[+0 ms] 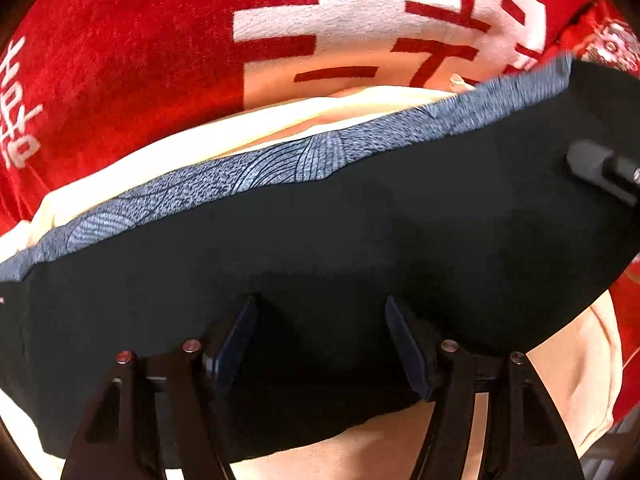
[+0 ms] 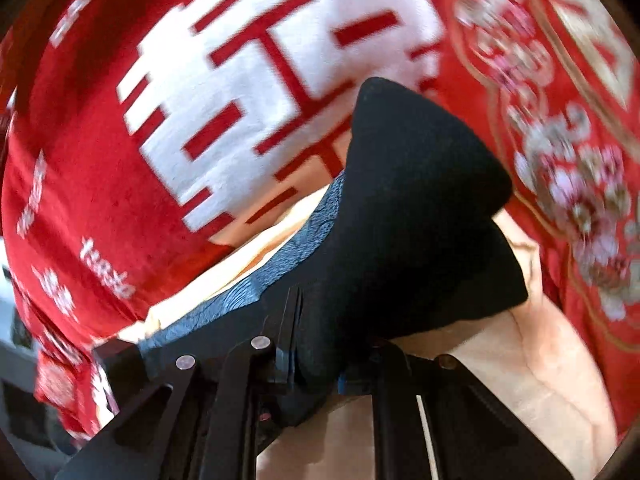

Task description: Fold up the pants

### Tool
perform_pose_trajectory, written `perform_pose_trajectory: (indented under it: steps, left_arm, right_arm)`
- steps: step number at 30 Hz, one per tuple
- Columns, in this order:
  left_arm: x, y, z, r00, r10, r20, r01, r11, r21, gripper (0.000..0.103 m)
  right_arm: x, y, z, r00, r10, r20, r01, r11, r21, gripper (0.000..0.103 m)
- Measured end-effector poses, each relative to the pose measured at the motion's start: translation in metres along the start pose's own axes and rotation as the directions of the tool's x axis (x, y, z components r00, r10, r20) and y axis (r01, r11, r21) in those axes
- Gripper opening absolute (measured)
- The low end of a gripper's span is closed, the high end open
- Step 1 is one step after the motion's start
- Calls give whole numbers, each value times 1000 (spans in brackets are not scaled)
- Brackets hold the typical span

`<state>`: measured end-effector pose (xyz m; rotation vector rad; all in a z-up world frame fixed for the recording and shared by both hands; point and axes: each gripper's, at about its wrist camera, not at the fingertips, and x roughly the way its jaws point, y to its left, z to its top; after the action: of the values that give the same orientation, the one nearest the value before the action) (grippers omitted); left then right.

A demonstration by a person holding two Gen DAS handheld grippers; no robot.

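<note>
Black pants (image 1: pixel 360 240) with a grey-blue patterned waistband (image 1: pixel 280 164) lie stretched across a cream cloth (image 1: pixel 200 136). My left gripper (image 1: pixel 320 312) points down over the near part of the pants. Its fingers (image 1: pixel 240 332) stand apart, their blue inner faces are bare, and the black cloth lies under and between them. In the right wrist view my right gripper (image 2: pixel 332 332) is shut on a bunch of the black pants (image 2: pixel 420 200), which stands up out of the jaws in a fold. The waistband (image 2: pixel 304 240) runs off to the left.
Underneath everything lies a red blanket (image 1: pixel 120 60) with large white characters (image 2: pixel 224 92). A red cloth with a floral pattern (image 2: pixel 560 160) lies on the right. A grey and black tool part (image 1: pixel 592 168) rests on the pants at the right edge of the left wrist view.
</note>
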<state>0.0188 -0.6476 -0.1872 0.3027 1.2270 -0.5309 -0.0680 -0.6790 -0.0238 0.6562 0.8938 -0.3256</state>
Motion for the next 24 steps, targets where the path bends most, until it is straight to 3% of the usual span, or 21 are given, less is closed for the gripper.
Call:
perform_pose_trajectory:
  steps: [5,8,11,16,19,22,24]
  left_arm:
    - [-15,25,5,996,-78,-40,76,996,-44,67]
    - [-37,60,0,996,-85,-27,83,993,-84,67]
    - [-59,106,-6,998,-53,-24,51,993,-109,93]
    - [-85,192,-20,999,19,-31,-23,988,-150,93]
    - [-92,246,-30,997,63,-47,-72,976,-207,93]
    - [-95,289,-39,994,92,-59,-105,958,-268,93]
    - [-95,312,-47,992,103,-73,-120,949,-292,93]
  right_arm:
    - [-12,58,-4,999,-44,10,45,982,-185,14]
    - [-10,95,-14,997,-73,12,73,956,-284,14]
    - [3,131,-30,995,-98,2,92,932,-350,14]
    - [48,195,-69,987,-157,-33,127,889,-440,15]
    - [91,227,-103,969,-239,-53,183,851,-491,16]
    - [131,243,-140,931,-362,-48,280,791,-544,19]
    - [145,251,-161,895,-445,20,367,711,-600,26]
